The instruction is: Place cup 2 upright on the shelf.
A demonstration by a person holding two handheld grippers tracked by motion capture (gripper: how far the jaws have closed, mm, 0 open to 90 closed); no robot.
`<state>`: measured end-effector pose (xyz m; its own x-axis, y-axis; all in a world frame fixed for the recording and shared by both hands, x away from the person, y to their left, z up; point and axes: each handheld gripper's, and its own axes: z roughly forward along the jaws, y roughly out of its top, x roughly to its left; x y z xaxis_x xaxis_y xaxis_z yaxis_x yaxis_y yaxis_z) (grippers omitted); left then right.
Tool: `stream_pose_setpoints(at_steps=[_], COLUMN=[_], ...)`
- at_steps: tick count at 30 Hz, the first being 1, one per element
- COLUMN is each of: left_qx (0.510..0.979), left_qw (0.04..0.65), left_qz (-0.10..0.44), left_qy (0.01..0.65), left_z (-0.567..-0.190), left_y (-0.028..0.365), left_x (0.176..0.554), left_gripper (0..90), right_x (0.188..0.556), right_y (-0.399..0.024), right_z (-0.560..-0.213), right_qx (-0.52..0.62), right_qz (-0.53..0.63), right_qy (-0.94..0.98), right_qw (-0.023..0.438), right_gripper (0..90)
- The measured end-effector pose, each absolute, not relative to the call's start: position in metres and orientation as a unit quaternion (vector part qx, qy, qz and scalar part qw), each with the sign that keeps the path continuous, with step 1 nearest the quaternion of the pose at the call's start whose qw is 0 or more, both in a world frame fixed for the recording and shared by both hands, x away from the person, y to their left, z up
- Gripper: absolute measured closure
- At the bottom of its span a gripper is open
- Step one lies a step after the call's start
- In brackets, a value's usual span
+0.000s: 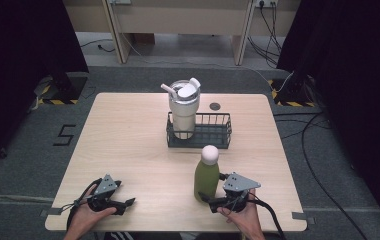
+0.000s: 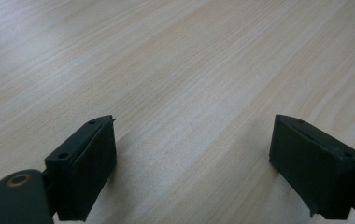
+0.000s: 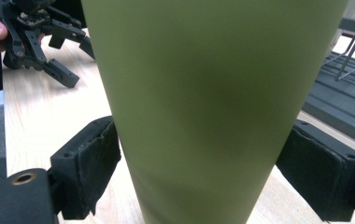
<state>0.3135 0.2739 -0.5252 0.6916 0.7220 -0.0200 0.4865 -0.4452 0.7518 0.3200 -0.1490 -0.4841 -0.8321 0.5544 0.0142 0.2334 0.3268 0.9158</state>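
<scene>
At the near left of the desk (image 1: 128, 130) the left gripper (image 1: 123, 204) rests low over bare wood, held in the person's left hand (image 1: 84, 216). Its own view shows the jaws spread wide apart with nothing between them, only pale woodgrain beneath.

Toward the middle, at the far side, a dark wire basket (image 1: 213, 131) holds a white tumbler (image 1: 183, 110) with a lid and straw, standing upright in the basket's left part. Just behind the basket a small dark disc (image 1: 214, 106) is set in the desk top.

Nearer and a little right of centre stands the green bottle (image 1: 206, 177), upright on the desk, with a pale rounded cap (image 1: 210, 154). The right gripper (image 1: 213, 199) is at its base, jaws on either side of the body. In the right gripper view the pads (image 3: 89, 158) flank the bottle closely; the left one looks to be touching or nearly so, the right one sits just off the wall, so the jaws are spread around the bottle and not yet clamped.

The bottle looks like a rigid, matte-coated flask, probably metal: stiff, not fragile, likely somewhat heavy if filled, and smooth enough to slip. Being tall and narrow, it would tip easily under a low grip. A hold nearer mid-body, squarely across the cylinder, seems safer.
</scene>
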Motion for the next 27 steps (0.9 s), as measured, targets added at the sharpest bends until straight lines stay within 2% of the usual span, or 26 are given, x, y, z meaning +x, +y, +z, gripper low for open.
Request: stream_pose_setpoints(at_steps=[27], left_qx=[0.836], left_qw=[0.383], left_qz=[0.154], left_qy=[0.361], left_z=[-0.5252], left_y=[0.2739], left_x=[0.3135], left_gripper=[14.1], right_x=[0.3297], right_y=[-0.1390], right_z=[-0.4943], right_qx=[0.239], right_qz=[0.538], right_qy=[0.794], right_qw=[0.149], right_gripper=[19.2])
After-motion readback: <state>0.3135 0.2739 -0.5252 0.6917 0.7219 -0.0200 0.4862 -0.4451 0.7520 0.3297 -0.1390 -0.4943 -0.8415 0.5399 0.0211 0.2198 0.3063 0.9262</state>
